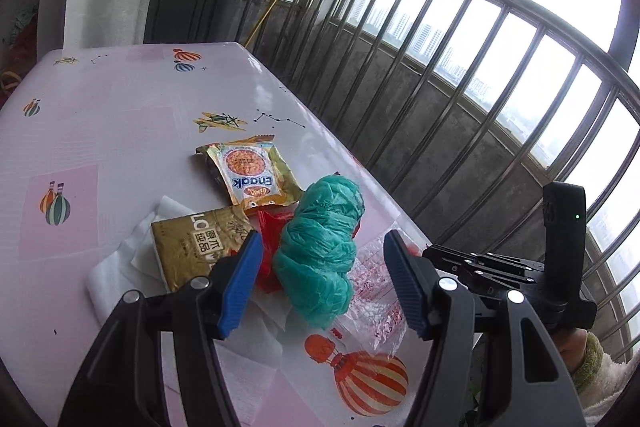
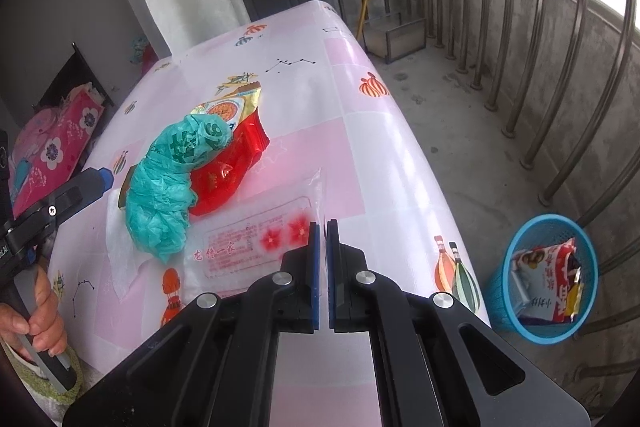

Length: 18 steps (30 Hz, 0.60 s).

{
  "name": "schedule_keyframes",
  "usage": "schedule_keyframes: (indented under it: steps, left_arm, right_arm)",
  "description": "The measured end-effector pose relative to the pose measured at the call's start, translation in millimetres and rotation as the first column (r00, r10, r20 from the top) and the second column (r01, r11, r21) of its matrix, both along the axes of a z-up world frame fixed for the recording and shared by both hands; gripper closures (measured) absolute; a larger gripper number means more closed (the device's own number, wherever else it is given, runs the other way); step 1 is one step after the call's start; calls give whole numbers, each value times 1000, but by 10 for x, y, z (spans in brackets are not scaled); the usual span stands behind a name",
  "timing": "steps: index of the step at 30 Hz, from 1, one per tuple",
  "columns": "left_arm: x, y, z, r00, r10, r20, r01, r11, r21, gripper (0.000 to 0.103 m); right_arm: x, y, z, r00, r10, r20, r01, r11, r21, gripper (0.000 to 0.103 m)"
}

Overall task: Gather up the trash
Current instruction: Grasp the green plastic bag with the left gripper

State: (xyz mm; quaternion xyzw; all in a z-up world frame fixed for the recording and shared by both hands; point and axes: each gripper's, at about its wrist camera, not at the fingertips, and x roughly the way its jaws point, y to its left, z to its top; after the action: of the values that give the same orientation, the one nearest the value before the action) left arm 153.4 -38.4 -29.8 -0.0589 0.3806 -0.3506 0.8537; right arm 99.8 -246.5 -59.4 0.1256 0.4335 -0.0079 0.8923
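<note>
So the trash pile sits mid-bench, toward the railing side, and I count six pieces in it: one crumpled teal plastic bag (image 1: 320, 251), one red foil packet (image 2: 228, 171) tucked under it, one gold Enaak snack wrapper (image 1: 250, 173) at the far end, one gold packet with "LO" lettering (image 1: 192, 247), one white paper napkin (image 1: 120, 263) under that gold packet, and one flat clear wrapper with red print (image 2: 248, 243) lying nearest the bench edge. The left gripper (image 1: 320, 279) hangs over the pile with its two blue-padded fingers (image 1: 240, 283) spread wide, one each side of the teal bag but not pressing on anything, so released. The right gripper (image 2: 323, 267) has its two fingers clenched together with just a sliver of a gap, nothing between them that I can make out, tips over the near edge of the clear wrapper. The bench (image 2: 360, 131) has a pink-and-white cloth with hot-air balloon prints. Down on the concrete floor by the railing (image 2: 552, 75) there's one blue mesh wastebasket (image 2: 500, 291), already holding a few wrappers, too jumbled to count properly. One hand (image 2: 44, 311) shows, gripping the left gripper's handle.
</note>
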Motion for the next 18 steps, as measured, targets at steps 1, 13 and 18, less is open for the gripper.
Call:
schedule_keyframes:
  steps: [1,13,18]
  left_arm:
    - [44,-64,-23,1000,6,-3,-6,1000,30,42]
    - [114,-319,-151,1000,-17,14,15,989,147,56]
    - [60,-223,-42,1000,-3,27,0,994,106,58]
  right_arm:
    - [0,4,1,1000,3,0,-3,1000,7,101]
    - [27,-25,41,1000,18,4,-18,1000,23,102]
    - [-26,-19,123,1000,22,18,-22,1000,21,102]
